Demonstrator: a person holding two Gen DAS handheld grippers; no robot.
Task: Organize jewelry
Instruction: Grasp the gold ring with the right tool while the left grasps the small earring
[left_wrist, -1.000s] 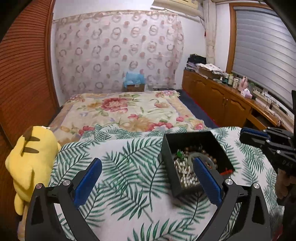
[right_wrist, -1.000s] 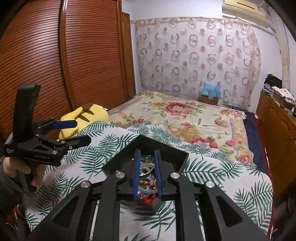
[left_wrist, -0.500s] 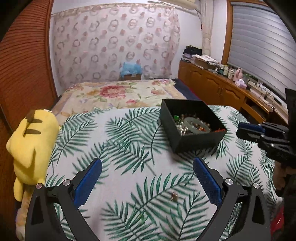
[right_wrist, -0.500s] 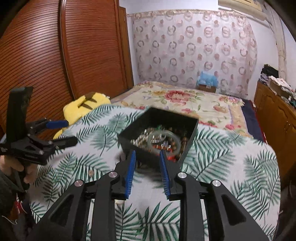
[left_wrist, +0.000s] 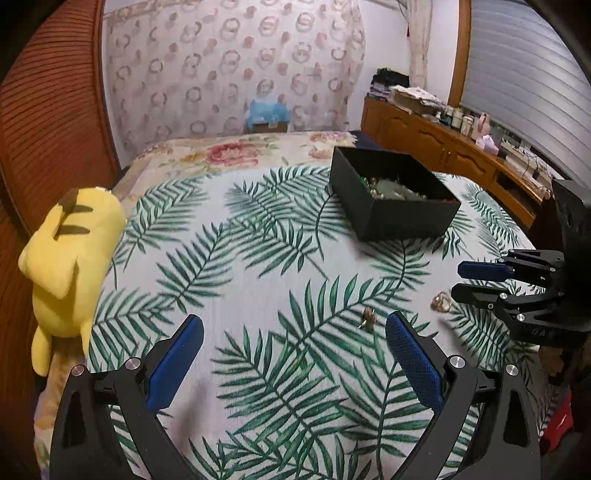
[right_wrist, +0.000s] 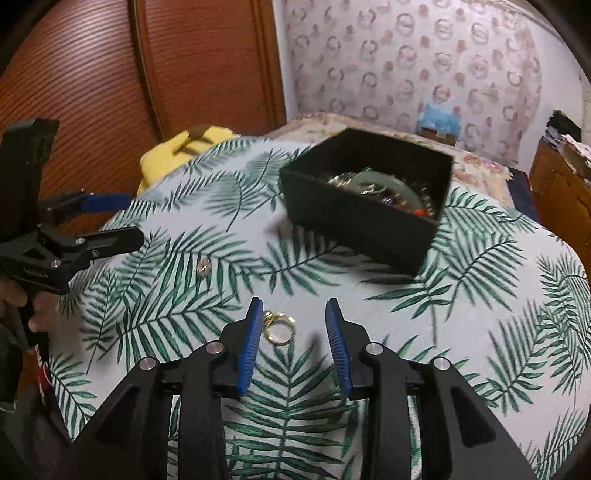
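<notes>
**Op A:** Both grippers have pulled back from the black box (left_wrist: 391, 197) since a second ago; on my left wrist view it now sits far up the leaf-print cloth (left_wrist: 236, 288). My left gripper (left_wrist: 293, 343) is spread wide, holding nothing. A small gold piece (left_wrist: 367, 317) lies on the cloth just inside its right finger. Another ring (left_wrist: 441, 301) rests beside the right gripper (left_wrist: 460, 280). The yellow plush (left_wrist: 70, 258) is at the left edge.

**Op B:** On my right wrist view, the right gripper (right_wrist: 293, 326) has opened partway, empty. The gold ring (right_wrist: 279, 328) lies flat between its fingers, close to the left one; I cannot tell if it touches. The small gold piece (right_wrist: 203, 265) sits farther left, near the left gripper (right_wrist: 135, 218). The box (right_wrist: 365, 206) holds a green bangle (right_wrist: 391, 186) among beads.
</notes>
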